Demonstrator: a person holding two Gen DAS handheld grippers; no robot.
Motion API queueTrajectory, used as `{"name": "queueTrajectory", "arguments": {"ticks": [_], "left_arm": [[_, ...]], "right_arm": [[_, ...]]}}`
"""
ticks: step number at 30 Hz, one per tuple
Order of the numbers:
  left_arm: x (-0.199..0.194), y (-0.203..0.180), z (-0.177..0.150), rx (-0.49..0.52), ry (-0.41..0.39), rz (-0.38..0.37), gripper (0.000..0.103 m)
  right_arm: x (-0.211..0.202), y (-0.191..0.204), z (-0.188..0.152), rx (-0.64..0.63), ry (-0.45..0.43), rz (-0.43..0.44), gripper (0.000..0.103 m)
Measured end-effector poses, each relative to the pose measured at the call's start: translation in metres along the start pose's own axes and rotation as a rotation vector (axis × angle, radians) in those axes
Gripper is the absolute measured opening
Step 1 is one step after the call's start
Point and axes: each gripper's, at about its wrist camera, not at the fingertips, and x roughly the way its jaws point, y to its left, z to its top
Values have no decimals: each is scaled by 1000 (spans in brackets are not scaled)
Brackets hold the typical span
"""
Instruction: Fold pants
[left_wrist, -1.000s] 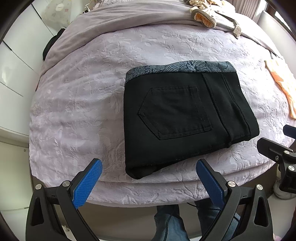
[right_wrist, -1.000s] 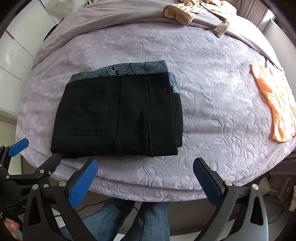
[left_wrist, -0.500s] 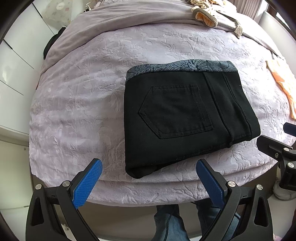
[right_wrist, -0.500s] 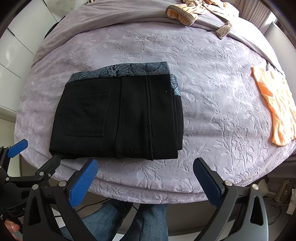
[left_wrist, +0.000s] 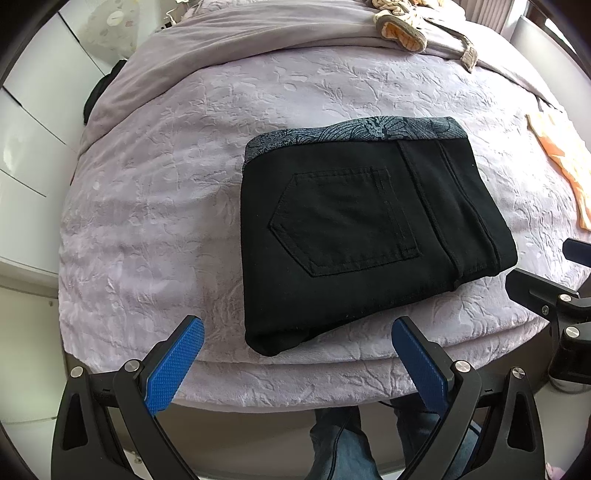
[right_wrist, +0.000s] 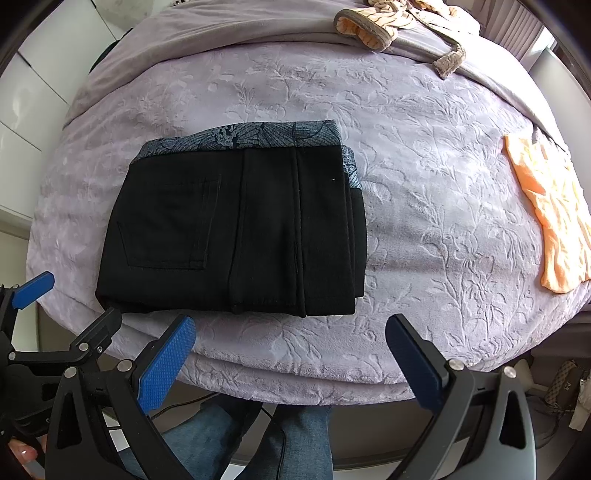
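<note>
The black pants (left_wrist: 354, 229) lie folded into a compact rectangle on the lilac bed (left_wrist: 155, 206), back pocket up, with a grey patterned waistband along the far edge. They also show in the right wrist view (right_wrist: 240, 225). My left gripper (left_wrist: 295, 358) is open and empty, held off the bed's near edge just short of the pants. My right gripper (right_wrist: 291, 354) is open and empty, also off the near edge, below the pants' right half.
An orange garment (right_wrist: 550, 214) lies at the bed's right side. A beige and orange garment (right_wrist: 373, 26) sits on the grey blanket at the far end. White cabinets (left_wrist: 26, 122) stand to the left. The person's jeans-clad legs (right_wrist: 258, 439) are below the bed edge.
Both grippers have drawn slightly back and up from the bed; the pants sit a little lower in both views. The pants themselves have not moved.
</note>
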Motion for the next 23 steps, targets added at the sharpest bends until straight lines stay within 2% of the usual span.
{"name": "queueTrajectory", "arguments": {"ticks": [23], "left_arm": [[3,3,0,-30,0,-20,102]], "right_arm": [[3,-2,0,-4,4,-2,103]]}}
